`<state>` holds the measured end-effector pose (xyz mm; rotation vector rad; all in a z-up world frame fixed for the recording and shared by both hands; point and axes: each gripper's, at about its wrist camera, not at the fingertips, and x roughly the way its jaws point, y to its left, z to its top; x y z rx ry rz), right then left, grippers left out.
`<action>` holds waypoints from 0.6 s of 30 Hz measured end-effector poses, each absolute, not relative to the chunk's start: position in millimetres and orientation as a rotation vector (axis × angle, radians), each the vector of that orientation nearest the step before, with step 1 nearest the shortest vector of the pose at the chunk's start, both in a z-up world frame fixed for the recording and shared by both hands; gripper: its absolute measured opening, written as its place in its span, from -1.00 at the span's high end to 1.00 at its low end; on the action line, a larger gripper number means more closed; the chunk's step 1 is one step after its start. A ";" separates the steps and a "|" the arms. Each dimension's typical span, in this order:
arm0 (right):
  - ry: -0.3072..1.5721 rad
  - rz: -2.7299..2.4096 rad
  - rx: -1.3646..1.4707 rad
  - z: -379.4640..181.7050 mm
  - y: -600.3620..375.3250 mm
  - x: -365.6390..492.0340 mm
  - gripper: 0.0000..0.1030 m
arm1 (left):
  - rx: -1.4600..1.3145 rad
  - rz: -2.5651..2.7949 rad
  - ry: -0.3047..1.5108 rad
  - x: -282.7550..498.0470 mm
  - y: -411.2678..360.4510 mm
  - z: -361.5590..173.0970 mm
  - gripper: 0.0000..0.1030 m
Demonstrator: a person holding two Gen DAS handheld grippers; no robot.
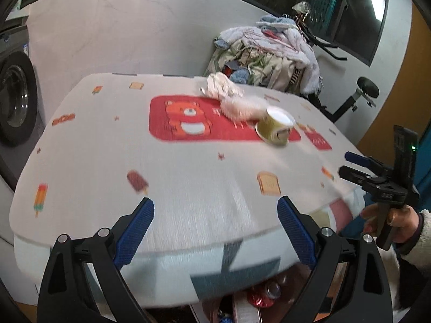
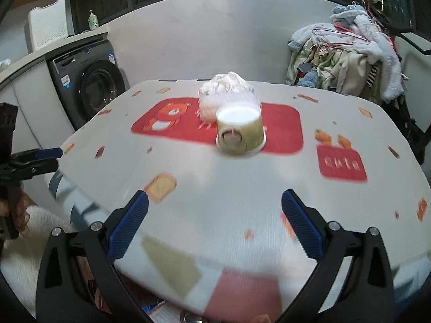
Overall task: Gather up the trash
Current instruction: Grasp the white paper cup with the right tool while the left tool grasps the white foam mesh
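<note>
Both grippers wide open (holding nothing).

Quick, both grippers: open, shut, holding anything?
Left gripper: open, empty, short of the table edge.
Right gripper: open, empty, aimed at the upside-down paper cup.

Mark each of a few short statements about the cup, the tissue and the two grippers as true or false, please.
1. The green paper cup stands upside down on the table. True.
2. The crumpled tissue lies in front of the cup. False: it lies behind the cup.
3. The right gripper holds the cup. False: it is open and empty.
4. The left gripper is open. True.
5. A washing machine stands beyond the table. True.
</note>
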<state>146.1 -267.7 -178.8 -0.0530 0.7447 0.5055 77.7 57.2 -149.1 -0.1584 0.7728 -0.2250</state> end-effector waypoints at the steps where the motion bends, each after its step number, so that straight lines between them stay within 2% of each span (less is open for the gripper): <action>1: 0.754 0.508 -0.043 -177.9 -264.8 159.8 -0.89 | -0.159 -0.226 0.770 85.4 59.0 -146.2 -0.76; 11: 0.823 0.380 -0.030 -188.1 -239.8 260.4 -0.89 | -0.160 -0.227 0.776 139.5 67.7 -141.6 -0.76; 18: 0.885 0.354 -0.125 -208.4 -208.5 305.6 -0.86 | -0.219 -0.236 0.802 173.7 67.2 -151.6 -0.76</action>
